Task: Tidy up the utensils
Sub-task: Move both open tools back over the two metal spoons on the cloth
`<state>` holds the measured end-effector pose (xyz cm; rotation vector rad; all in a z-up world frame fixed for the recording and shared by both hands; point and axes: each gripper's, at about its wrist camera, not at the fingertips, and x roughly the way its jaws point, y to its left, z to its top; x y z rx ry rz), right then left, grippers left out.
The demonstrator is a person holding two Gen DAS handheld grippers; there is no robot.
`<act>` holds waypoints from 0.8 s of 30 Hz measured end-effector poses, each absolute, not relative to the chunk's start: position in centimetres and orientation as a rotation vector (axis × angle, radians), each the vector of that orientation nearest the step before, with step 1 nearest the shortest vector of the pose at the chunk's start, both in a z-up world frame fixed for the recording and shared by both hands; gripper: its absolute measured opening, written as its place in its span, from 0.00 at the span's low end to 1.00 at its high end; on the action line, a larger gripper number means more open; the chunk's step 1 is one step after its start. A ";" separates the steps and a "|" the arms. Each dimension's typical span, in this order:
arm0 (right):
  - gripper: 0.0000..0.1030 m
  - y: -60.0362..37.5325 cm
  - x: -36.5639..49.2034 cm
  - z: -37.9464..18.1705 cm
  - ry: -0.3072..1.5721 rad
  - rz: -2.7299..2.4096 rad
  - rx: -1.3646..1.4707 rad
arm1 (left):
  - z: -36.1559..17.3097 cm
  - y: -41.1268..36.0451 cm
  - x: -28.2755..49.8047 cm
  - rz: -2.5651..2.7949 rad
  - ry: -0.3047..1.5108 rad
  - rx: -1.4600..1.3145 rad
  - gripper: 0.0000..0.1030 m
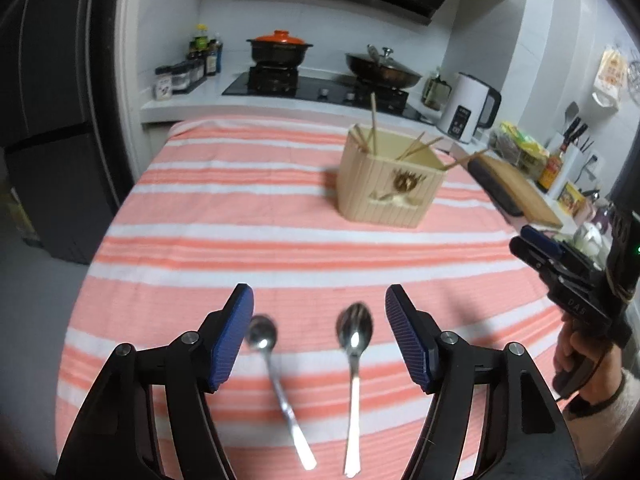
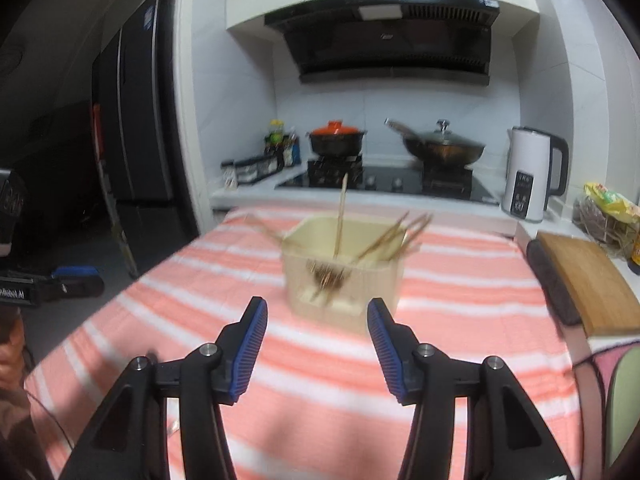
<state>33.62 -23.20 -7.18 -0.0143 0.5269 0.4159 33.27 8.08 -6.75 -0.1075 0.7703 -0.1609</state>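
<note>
Two metal spoons [image 1: 312, 380] lie side by side on the striped cloth [image 1: 240, 220], handles pointing back toward the left gripper [image 1: 319, 312], whose fingers stand apart over both bowls, nothing gripped; the right gripper [image 2: 317, 320], also apart and empty, faces the beige utensil box [image 2: 340, 276] holding chopsticks [image 2: 384, 240]; the left is nearer the spoons.

The two spoons [image 1: 354, 330] are glossy polished metal. The cloth [image 1: 240, 216] is matt woven fabric. The box [image 1: 384, 184] looks like smooth matt plastic, the sticks [image 1: 374, 120] bare wood.

Two steel spoons [image 1: 352, 364] lie near a cream holder [image 1: 386, 186], apparently with chopsticks.
</note>
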 end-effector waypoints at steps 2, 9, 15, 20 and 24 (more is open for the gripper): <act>0.52 -22.4 31.2 -8.9 0.571 0.432 -0.026 | -8.8 9.0 31.0 -0.118 0.794 -0.092 0.69; 0.52 -20.0 23.9 -14.3 0.706 0.477 -0.032 | -15.1 10.7 26.3 -0.072 0.886 -0.135 0.69; 0.52 -17.5 21.3 -16.1 0.774 0.526 -0.066 | -16.9 10.2 26.2 -0.095 0.891 -0.163 0.69; 0.52 -15.6 20.3 -16.5 0.791 0.568 -0.079 | -18.0 9.5 27.6 -0.080 0.900 -0.136 0.69; 0.52 -15.1 20.0 -16.5 0.796 0.577 -0.097 | -19.0 8.9 28.5 -0.063 0.914 -0.092 0.69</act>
